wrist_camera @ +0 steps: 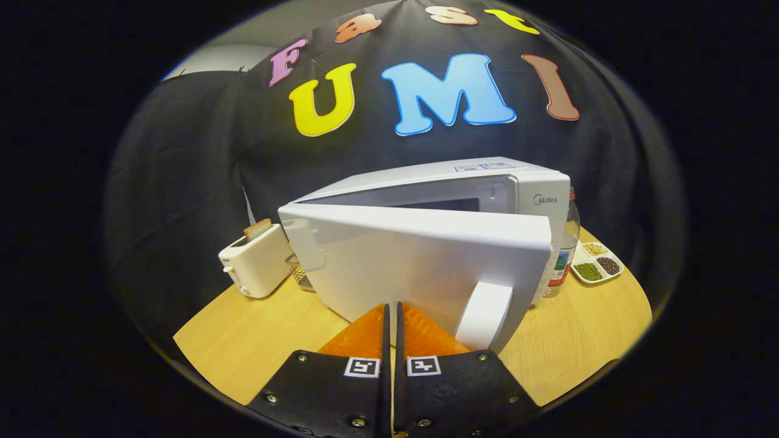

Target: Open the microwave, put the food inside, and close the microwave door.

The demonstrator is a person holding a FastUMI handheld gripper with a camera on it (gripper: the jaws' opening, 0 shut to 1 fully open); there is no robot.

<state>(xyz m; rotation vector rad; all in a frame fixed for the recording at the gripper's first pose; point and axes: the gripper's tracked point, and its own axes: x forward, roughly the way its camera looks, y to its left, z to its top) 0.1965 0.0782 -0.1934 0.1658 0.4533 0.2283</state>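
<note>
Two fingers of the gripper (pixel 392 310) pressed together, holding nothing, tips at the partly open door (pixel 420 267) of the white boxy microwave (pixel 517 188) on the round wooden table (pixel 255 340); white toaster (pixel 255 261) beside it.

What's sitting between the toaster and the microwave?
In the gripper view, a small wire basket sits between the toaster and the microwave, partly behind its open door.
</note>
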